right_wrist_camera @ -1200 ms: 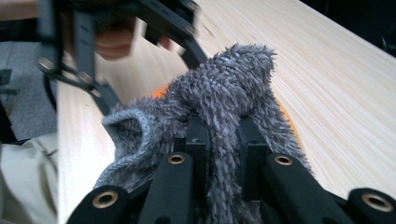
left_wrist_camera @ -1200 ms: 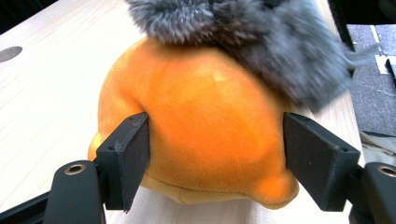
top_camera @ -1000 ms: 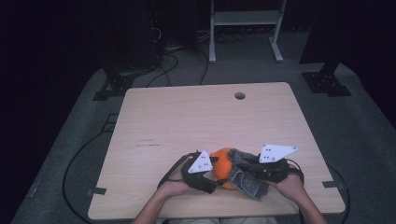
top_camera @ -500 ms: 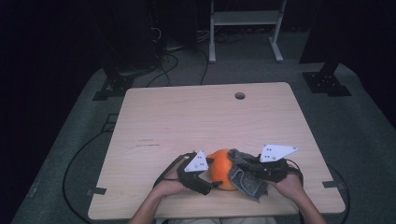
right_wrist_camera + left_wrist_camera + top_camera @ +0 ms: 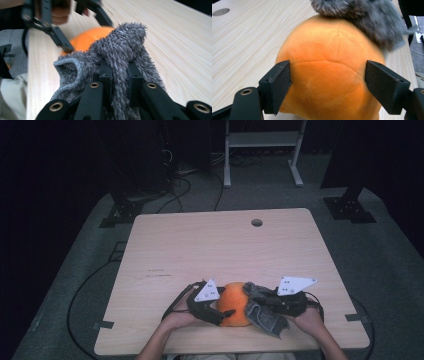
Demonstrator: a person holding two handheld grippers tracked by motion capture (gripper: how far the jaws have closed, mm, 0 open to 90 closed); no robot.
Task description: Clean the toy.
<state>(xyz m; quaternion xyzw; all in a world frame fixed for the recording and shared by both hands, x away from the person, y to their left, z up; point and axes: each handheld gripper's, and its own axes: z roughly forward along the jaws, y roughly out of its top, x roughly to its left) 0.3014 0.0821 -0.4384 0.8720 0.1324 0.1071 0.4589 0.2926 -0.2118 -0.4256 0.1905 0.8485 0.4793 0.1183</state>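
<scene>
An orange plush ball [image 5: 234,309] rests on the wooden table [image 5: 210,250] near its front edge. My left gripper [image 5: 223,312] comes at it from the left. Its jaws have just been closing, and its pads [image 5: 282,80] press the ball [image 5: 329,50] on both sides. A grey fuzzy cloth [image 5: 265,317] drapes over the ball's right side. My right gripper [image 5: 118,72] is shut on a fold of this cloth [image 5: 125,42]. Beyond the fold show the orange ball [image 5: 90,37] and the left gripper's fingers [image 5: 62,41].
The table has a round cable hole [image 5: 256,222] at the back right. Tape strips [image 5: 103,325] mark its front corners. Cables [image 5: 180,185] and a white rack's legs [image 5: 227,165] stand on the dark floor behind.
The ball and both grippers have drifted slightly toward the table's front edge. The grey cloth now hangs lower over the ball's right side.
</scene>
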